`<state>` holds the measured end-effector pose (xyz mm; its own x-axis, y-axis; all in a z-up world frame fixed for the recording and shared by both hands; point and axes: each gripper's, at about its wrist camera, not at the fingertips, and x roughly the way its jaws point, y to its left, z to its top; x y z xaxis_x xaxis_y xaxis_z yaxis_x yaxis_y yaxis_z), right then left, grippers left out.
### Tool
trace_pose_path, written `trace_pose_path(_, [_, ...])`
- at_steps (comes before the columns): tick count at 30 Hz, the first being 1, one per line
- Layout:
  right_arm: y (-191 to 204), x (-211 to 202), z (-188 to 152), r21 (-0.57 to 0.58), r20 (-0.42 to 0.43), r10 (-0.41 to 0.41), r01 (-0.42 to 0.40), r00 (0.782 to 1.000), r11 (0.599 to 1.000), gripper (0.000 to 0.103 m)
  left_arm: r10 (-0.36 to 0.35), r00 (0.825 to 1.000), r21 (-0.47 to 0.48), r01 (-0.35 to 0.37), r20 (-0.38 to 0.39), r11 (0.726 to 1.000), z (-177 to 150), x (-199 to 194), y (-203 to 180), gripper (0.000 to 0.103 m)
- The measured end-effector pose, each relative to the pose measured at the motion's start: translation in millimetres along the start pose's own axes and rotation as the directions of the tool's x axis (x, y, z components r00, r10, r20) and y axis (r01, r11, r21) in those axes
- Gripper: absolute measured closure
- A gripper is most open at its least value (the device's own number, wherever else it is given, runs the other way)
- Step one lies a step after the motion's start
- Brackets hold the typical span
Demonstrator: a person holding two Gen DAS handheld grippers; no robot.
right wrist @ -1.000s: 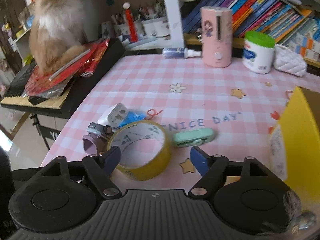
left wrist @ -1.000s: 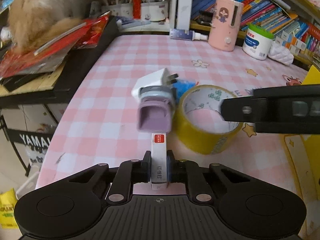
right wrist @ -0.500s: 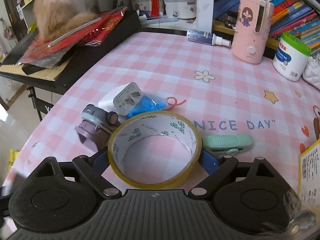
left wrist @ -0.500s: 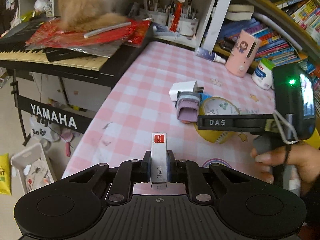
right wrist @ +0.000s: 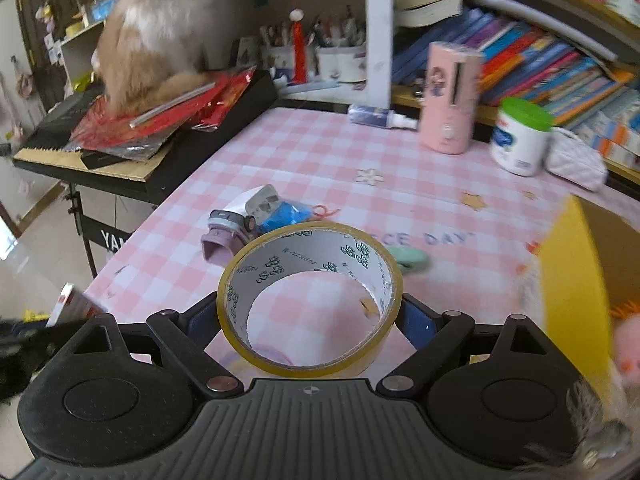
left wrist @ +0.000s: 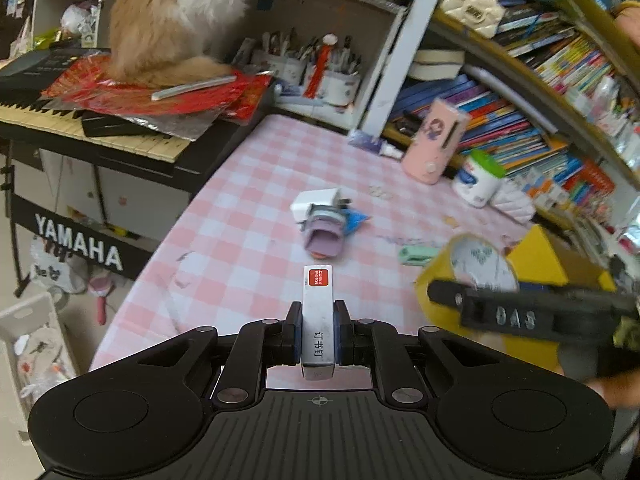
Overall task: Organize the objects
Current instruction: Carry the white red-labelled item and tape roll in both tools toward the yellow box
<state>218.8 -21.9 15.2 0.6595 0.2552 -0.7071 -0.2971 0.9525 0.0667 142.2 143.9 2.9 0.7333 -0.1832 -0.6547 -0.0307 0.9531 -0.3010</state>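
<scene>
My left gripper (left wrist: 318,330) is shut on a white box of staples (left wrist: 317,312) with a red label, held above the near left part of the pink checked table (left wrist: 248,216). My right gripper (right wrist: 310,316) is shut on a yellow tape roll (right wrist: 310,268), lifted off the table; the roll also shows in the left wrist view (left wrist: 468,268). A white charger (right wrist: 256,204), a purple holder (right wrist: 218,240), a blue packet (right wrist: 286,214) and a green clip (right wrist: 408,258) lie on the table. A yellow box (right wrist: 576,276) stands at the right.
A cat (right wrist: 156,32) sits on red papers on a Yamaha keyboard (left wrist: 100,132) left of the table. A pink device (right wrist: 450,100), a white jar with a green lid (right wrist: 520,140), a spray bottle (right wrist: 376,116) and bookshelves (right wrist: 540,64) line the far edge.
My right gripper closed on the tape roll and lifted it off the table toward the yellow box. My left gripper pulled back and up with the staple box.
</scene>
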Motion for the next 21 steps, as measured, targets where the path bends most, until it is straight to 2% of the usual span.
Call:
trace_pose_path(6, [1.9, -43.8, -31.9, -0.034, 0.027, -0.052, 0.053, 0.998, 0.998, 0.013, -0.067, 0.998, 0.037, 0.066, 0.014, 0.997, -14.9, -15.4, -15.1, 0.09])
trace_pose_path(10, [-0.6, -65.7, -52.2, -0.003, 0.026, -0.078, 0.078, 0.997, 0.997, 0.013, -0.103, 0.995, 0.074, 0.102, 0.003, 0.992, -31.3, -29.9, -24.1, 0.09])
trace_pose_path(15, [-2.8, -91.6, -79.4, 0.067, 0.019, -0.112, 0.111, 0.993, 0.992, 0.013, -0.12, 0.993, 0.086, 0.121, -0.01, 0.989, -54.4, -52.8, -23.7, 0.09])
trace_pose_path(21, [7.0, -123.8, -117.4, 0.091, 0.003, -0.128, 0.127, 0.992, 0.988, 0.013, -0.14, 0.989, 0.101, 0.145, -0.054, 0.984, -83.7, -73.9, -24.3, 0.09])
